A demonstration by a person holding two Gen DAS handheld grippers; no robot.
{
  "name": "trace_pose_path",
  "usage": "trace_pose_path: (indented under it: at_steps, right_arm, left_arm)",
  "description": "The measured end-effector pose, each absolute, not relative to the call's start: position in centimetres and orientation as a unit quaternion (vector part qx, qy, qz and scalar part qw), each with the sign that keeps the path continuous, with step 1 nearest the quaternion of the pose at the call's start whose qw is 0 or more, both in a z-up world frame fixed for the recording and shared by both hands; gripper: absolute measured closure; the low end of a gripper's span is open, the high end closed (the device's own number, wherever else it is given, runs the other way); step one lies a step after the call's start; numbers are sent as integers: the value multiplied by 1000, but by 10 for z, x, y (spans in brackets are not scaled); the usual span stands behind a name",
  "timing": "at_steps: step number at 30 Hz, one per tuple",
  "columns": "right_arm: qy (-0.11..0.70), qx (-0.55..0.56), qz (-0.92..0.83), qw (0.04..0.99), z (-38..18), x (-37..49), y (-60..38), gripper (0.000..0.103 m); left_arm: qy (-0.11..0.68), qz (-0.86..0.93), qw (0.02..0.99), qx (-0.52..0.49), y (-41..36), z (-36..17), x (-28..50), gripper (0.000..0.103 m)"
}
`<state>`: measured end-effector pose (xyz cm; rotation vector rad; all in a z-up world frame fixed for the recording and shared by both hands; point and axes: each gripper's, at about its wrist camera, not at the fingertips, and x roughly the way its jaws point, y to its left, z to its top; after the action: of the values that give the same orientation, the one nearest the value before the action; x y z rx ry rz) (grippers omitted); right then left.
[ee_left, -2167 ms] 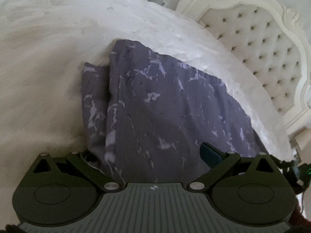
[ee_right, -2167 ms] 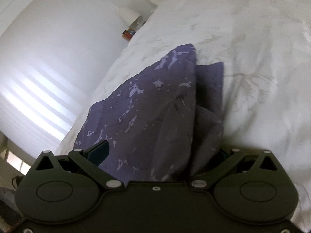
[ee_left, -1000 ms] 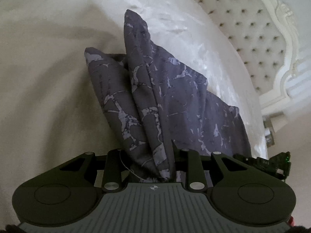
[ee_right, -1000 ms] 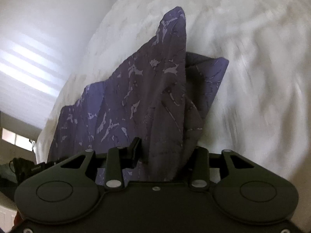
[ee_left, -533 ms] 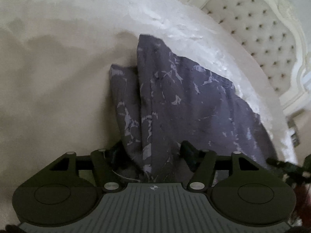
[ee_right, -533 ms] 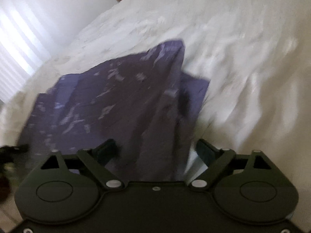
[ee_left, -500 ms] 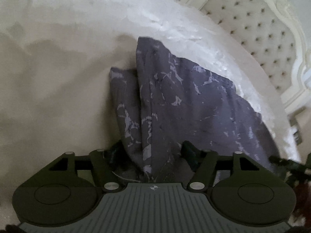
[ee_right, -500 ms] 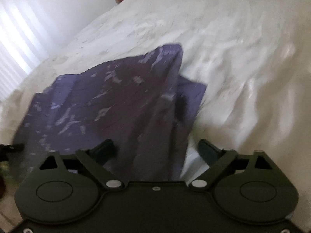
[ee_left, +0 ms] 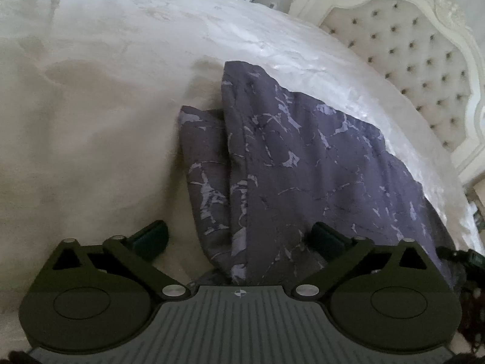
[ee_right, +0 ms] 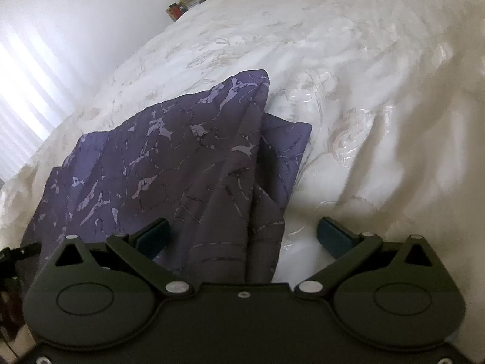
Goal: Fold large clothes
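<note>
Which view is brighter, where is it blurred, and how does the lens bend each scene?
Right wrist view: brighter, pale bedspread glaring, right edge smeared. Left wrist view: dimmer, purple cloth sharp, its shadow falling left. Both fisheyes: bed edge and headboard bow into curves.

Each gripper (ee_left: 239, 239) (ee_right: 244, 236) is black with round hubs, silver screws and teal finger pads (ee_left: 326, 238).

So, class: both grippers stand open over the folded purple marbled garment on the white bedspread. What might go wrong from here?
1. The purple marbled garment has an under layer sticking out sideways; the fold may end uneven.
2. Cloth still lies between the left gripper and right gripper; pulling back could drag it.
3. The white bedspread is rumpled, so creases may transfer.
</note>
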<state>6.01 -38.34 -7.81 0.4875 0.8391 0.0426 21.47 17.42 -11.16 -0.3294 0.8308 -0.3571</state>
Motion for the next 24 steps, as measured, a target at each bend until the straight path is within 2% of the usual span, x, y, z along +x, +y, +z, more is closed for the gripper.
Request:
trace_pose_path:
  at_steps: [8, 12, 18, 24]
  right_arm:
    - [390, 261, 13, 883, -82, 58, -386, 0]
    - [387, 262, 12, 884, -82, 57, -386, 0]
    - [387, 261, 11, 884, -82, 57, -385, 0]
    - [387, 260, 11, 885, -82, 56, -386, 0]
  left_arm:
    - [408, -173, 878, -181, 182, -110, 214, 2]
    - [373, -133, 894, -211, 191, -94, 195, 3]
    - [263, -97, 951, -128, 168, -40, 142, 3]
    - [219, -123, 967, -50, 103, -11, 127, 3]
